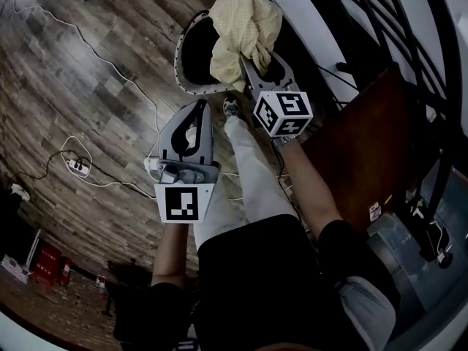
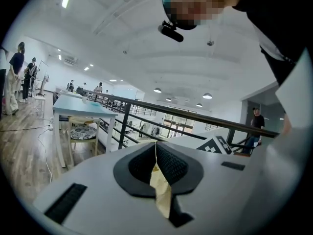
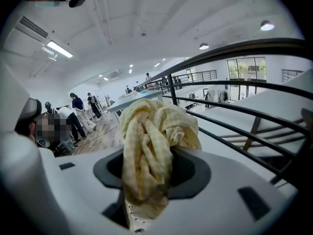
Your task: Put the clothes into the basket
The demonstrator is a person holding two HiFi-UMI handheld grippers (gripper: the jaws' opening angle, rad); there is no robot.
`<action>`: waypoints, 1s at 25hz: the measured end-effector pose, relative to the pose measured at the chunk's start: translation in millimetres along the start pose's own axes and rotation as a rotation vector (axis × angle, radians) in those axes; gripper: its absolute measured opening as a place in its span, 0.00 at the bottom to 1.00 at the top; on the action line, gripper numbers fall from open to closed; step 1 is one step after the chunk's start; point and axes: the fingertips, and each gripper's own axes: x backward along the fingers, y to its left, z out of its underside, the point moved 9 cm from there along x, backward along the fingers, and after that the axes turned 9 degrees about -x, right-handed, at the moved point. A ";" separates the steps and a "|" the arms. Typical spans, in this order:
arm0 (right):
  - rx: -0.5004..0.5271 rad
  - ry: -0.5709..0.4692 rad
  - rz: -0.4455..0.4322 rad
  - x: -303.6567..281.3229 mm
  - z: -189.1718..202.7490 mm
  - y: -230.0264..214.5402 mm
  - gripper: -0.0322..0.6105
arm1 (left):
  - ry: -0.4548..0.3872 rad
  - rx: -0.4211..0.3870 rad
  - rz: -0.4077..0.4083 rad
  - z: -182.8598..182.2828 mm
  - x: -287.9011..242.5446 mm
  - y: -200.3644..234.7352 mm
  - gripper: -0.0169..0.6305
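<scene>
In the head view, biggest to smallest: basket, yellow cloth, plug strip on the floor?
Biggest: the basket and the yellow cloth look near alike; the cloth is closer and covers part of it, so unsure.
Smallest: the plug strip.

Cloth (image 3: 155, 146) in R tongs (image 1: 264, 67): soft woven fabric, pale yellow w/ fine checks, matt, v. crumpled. R tongs & L tongs (image 2: 156, 145): smooth grey plastic shells, matt. Pads (image 2: 171, 163): black, rubbery-looking, w/ tiny ridges. Strip (image 2: 161, 192) pinched in L tongs: thin, pale yellow, matt; cloth or paper, can't tell. Marker cube (image 1: 282, 112): hard, smooth, black & white print, matt. Basket (image 1: 178, 61) rim: grey, hard, a bit shiny; metal or plastic, can't tell. Floor (image 1: 88, 72): wood planks, grey-brown, streaky grain, dull. Rail (image 3: 230, 58): dark metal, smooth, slight shine. Trousers (image 1: 248, 181): white cloth, matt.
</scene>
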 end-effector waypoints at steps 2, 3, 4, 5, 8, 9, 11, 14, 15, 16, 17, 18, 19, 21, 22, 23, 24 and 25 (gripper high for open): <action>-0.011 0.016 0.014 -11.9 13.1 -5.3 0.37 | 0.005 -0.002 0.005 11.2 -6.8 4.9 0.05; -0.012 0.025 0.019 -17.6 19.2 -7.7 0.37 | 0.006 -0.001 0.008 16.6 -9.8 6.6 0.05; -0.010 0.036 0.023 -22.9 25.3 -10.2 0.37 | 0.007 0.001 0.012 22.0 -12.5 7.4 0.05; -0.007 0.046 0.025 -28.0 31.3 -12.9 0.37 | 0.010 0.003 0.017 27.4 -14.9 7.4 0.05; -0.006 0.076 0.035 -41.5 49.5 -21.8 0.37 | 0.031 0.003 0.037 45.4 -20.4 4.5 0.05; -0.007 0.083 0.040 -45.6 55.0 -24.8 0.38 | 0.039 0.000 0.045 51.3 -22.0 3.3 0.05; -0.010 0.092 0.051 -53.5 64.6 -30.2 0.38 | 0.047 -0.001 0.056 61.0 -24.8 1.8 0.05; -0.026 0.105 0.068 -61.8 77.0 -36.7 0.39 | 0.064 0.006 0.068 71.4 -25.8 -0.1 0.05; -0.032 0.110 0.072 -63.5 80.4 -38.8 0.40 | 0.072 0.009 0.071 74.5 -25.3 -1.2 0.05; -0.037 0.113 0.073 -65.2 83.4 -40.7 0.40 | 0.078 0.011 0.072 77.5 -24.8 -2.5 0.05; -0.041 0.116 0.070 -67.1 85.9 -42.4 0.40 | 0.082 0.011 0.073 80.4 -24.3 -3.6 0.05; -0.046 0.117 0.064 -69.2 87.7 -43.7 0.41 | 0.083 0.011 0.074 83.1 -24.0 -4.6 0.05; -0.053 0.113 0.055 -71.0 88.7 -44.6 0.41 | 0.085 0.009 0.075 85.9 -23.8 -5.5 0.05; -0.058 0.085 0.045 -72.6 87.6 -44.8 0.44 | 0.092 0.011 0.076 91.0 -23.7 -7.4 0.05; -0.048 0.064 0.044 -72.2 85.8 -44.0 0.44 | 0.096 0.016 0.075 93.2 -23.7 -8.5 0.05; -0.031 0.047 0.046 -71.4 83.8 -42.7 0.44 | 0.100 0.022 0.074 94.8 -23.7 -9.6 0.05; -0.011 0.039 0.047 -70.7 82.2 -41.3 0.44 | 0.102 0.029 0.073 95.9 -23.7 -10.7 0.05; 0.002 0.039 0.046 -70.1 81.1 -40.2 0.44 | 0.103 0.034 0.072 96.5 -24.0 -11.6 0.05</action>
